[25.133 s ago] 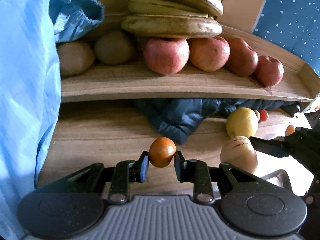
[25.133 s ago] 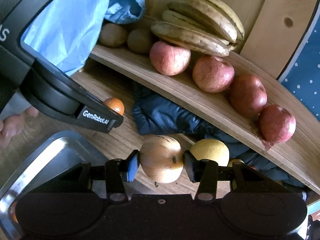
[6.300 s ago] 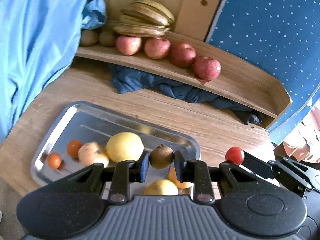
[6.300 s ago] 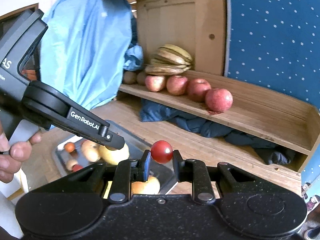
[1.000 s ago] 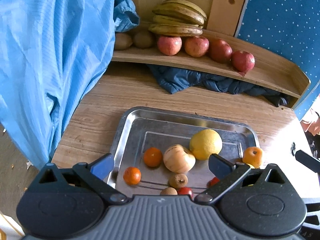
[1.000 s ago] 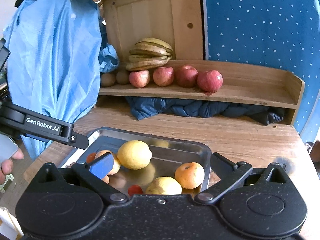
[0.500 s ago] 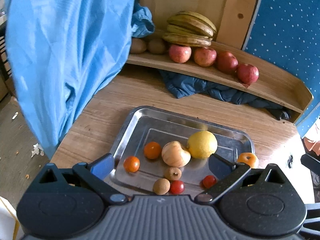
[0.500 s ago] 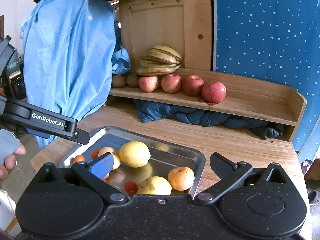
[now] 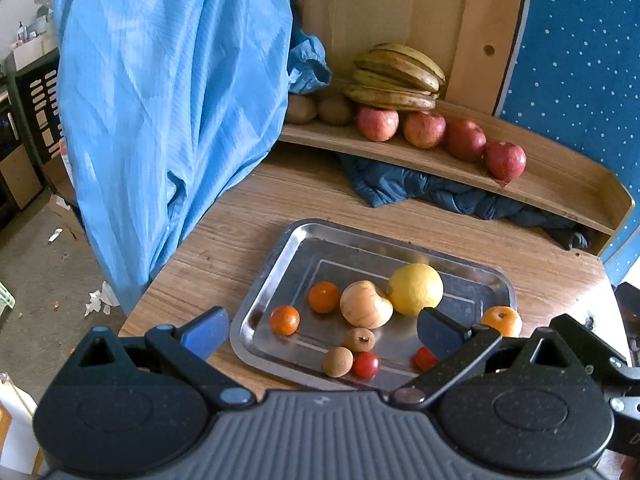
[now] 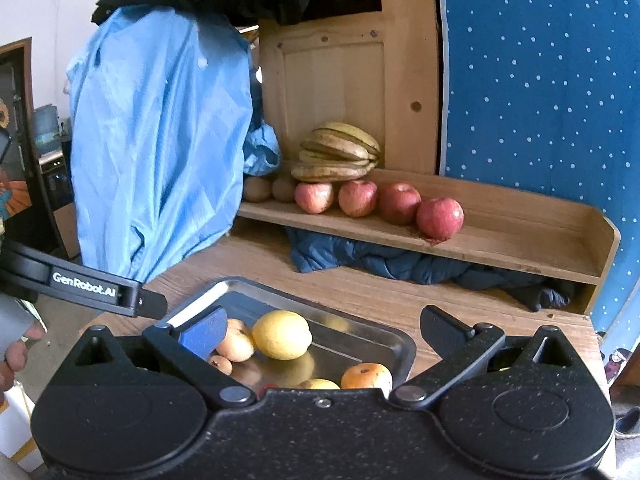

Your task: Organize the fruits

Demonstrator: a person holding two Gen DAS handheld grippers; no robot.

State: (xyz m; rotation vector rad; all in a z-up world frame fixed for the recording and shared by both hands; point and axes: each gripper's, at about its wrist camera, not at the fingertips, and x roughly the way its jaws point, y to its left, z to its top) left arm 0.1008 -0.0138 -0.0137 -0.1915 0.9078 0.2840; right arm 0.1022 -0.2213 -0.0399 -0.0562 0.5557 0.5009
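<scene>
Fruits (image 9: pixel 416 289) all resting in tray (image 9: pixel 280 248) now; left gripper (image 9: pixel 320 330) and right gripper (image 10: pixel 320 330) spread wide, empty, drawn back higher than a second ago. Sorting probably done.

The left wrist camera sits behind the left gripper (image 9: pixel 322 330) and looks down from above at the metal tray (image 9: pixel 288 242), which lies just beyond the fingertips. The right wrist camera sits behind the right gripper (image 10: pixel 322 330), lower and more level, facing the wooden shelf (image 10: pixel 520 236) further ahead. Both views share the tray, the lemon (image 9: pixel 416 289), the shelf with apples (image 10: pixel 440 212) and bananas (image 9: pixel 396 76), and the blue cloth (image 10: pixel 160 140) on the left.
</scene>
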